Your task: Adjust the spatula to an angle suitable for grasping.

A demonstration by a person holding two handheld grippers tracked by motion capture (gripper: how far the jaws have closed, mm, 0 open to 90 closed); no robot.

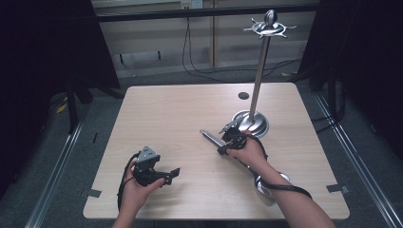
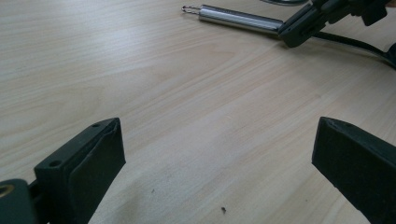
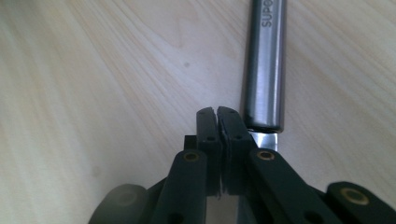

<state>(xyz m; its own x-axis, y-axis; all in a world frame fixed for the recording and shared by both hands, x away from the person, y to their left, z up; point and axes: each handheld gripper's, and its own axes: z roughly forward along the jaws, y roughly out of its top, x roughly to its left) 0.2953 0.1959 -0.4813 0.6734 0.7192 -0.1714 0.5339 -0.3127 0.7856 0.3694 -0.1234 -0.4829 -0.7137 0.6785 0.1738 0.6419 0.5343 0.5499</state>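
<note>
Light wood desk [image 1: 171, 118], rounded corners, serves as landmark. Tall metal stand [image 1: 259, 76] upright on desk's far right part, round base on surface, spoked ring and knob at top. Small dark round disc [image 1: 243, 95] near desk's far edge, just left of stand's pole. Grey carpet, black cables beyond desk.

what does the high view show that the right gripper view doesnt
High view alone: the tall metal stand on its round base, the open left gripper, and both forearms.
Right gripper view alone: lettering on the utensil's steel handle, and the right gripper seen close up, with its jaws shut together beside the handle's end.
Both: the utensil, the right gripper and the wooden table.
</note>
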